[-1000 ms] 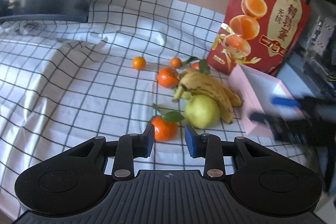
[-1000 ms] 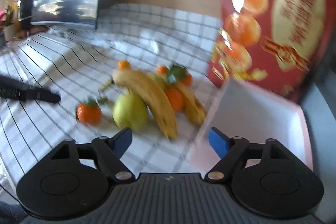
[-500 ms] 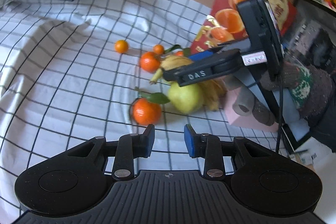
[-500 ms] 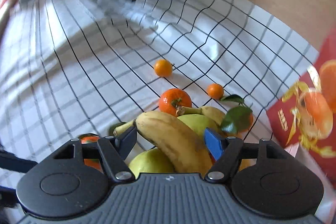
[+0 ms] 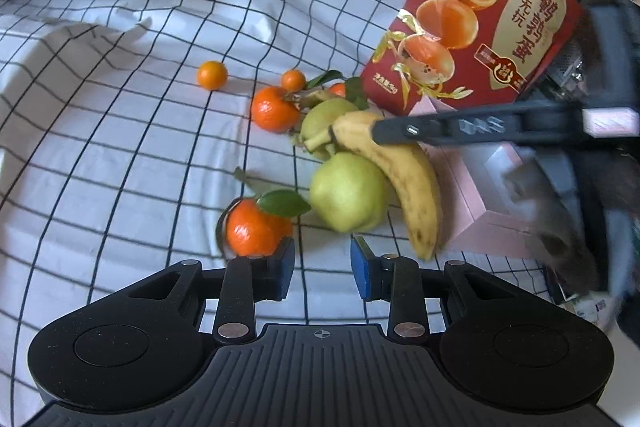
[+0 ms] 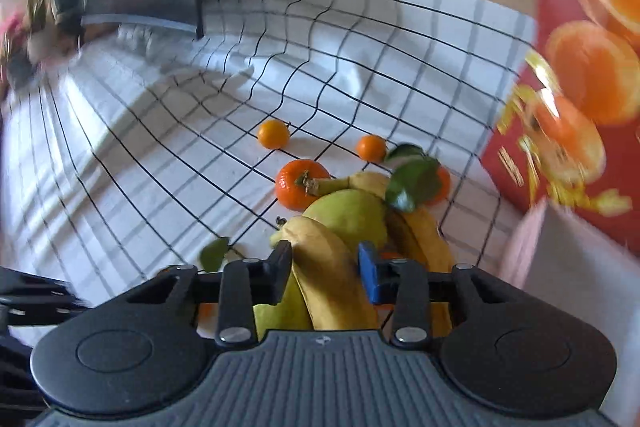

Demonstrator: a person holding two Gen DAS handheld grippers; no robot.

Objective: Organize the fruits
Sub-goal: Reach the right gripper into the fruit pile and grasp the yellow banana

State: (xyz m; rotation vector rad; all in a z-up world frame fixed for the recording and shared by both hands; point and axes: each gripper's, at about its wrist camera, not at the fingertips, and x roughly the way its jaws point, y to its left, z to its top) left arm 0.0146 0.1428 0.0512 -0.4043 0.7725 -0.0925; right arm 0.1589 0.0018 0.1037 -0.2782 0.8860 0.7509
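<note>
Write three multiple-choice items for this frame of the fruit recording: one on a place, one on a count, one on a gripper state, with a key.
1. Where does the leafy mandarin lie?
A. inside the pink box
B. on the checked cloth, just ahead of the left hand-held gripper's left finger
C. on top of the banana

2. How many green pears show in the left wrist view?
A. two
B. none
C. five

3. What is the right hand-held gripper doing?
A. hanging open over bare cloth
B. shut on a mandarin
C. closed around the banana

Key: 1 B, the mandarin sits on the checked cloth by that fingertip, outside the pink box. 2 A, a near pear and a far pear show. 3 C, both fingers press the banana's sides. The left hand-held gripper is open and holds nothing.
</note>
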